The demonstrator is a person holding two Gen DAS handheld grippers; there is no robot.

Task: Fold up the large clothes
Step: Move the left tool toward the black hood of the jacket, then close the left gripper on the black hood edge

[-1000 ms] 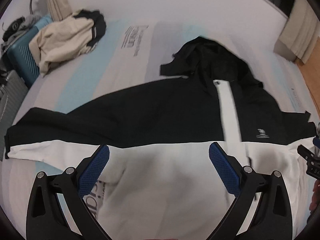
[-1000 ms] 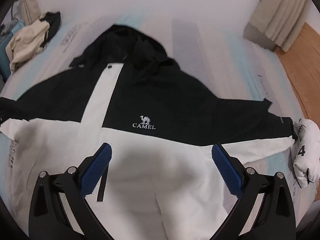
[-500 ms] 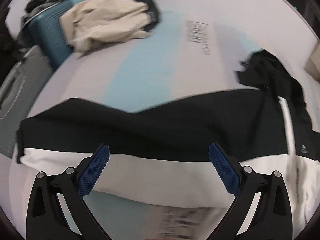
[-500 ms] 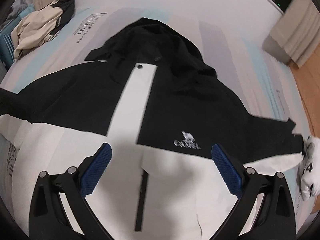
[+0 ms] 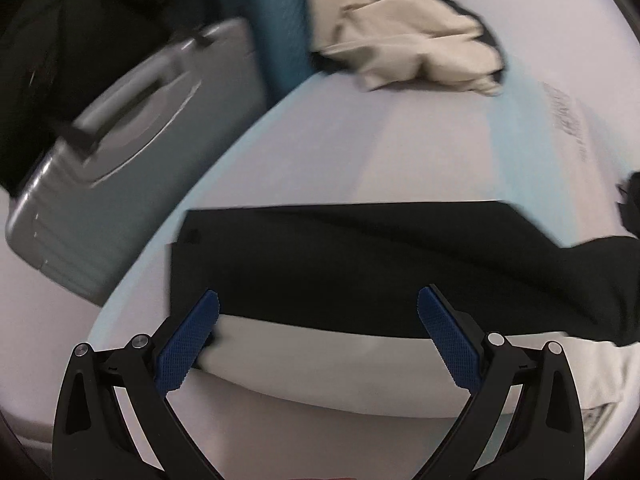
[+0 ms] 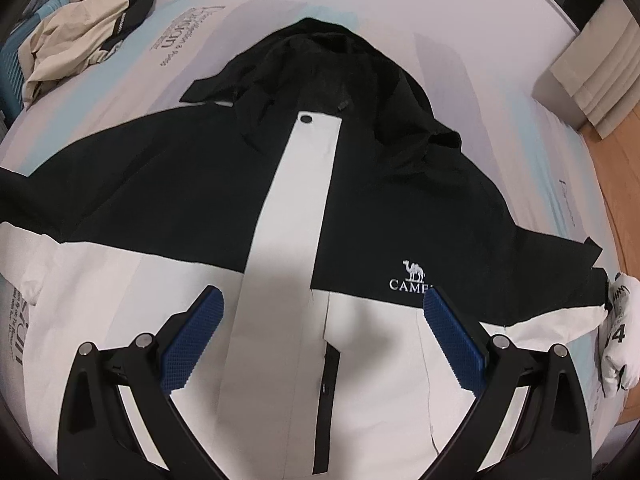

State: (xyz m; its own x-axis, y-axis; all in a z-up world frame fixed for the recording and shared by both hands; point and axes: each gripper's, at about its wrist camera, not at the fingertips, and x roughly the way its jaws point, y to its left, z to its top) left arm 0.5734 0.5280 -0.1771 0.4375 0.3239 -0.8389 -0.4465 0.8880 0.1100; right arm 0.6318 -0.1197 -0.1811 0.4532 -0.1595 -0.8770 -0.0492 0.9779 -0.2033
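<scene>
A black and white hooded jacket [image 6: 304,208] with a camel logo lies face up and spread flat on the bed, sleeves out to both sides. In the left wrist view I see its left sleeve [image 5: 360,268], black above and white below, with the cuff end near the bed's left edge. My left gripper [image 5: 318,316] is open, just above the sleeve near the cuff. My right gripper [image 6: 322,312] is open and empty above the white lower front of the jacket.
A beige and black garment [image 5: 404,24] lies crumpled at the bed's far left corner; it also shows in the right wrist view [image 6: 84,28]. A grey suitcase [image 5: 120,152] and a teal case [image 5: 280,20] stand beside the bed. A white printed item [image 6: 618,336] lies by the right cuff. Wooden floor [image 6: 616,168] is at right.
My left gripper has swung left along the sleeve to its cuff end. My right gripper has shifted left, from the right chest to the jacket's middle. Both stay open.
</scene>
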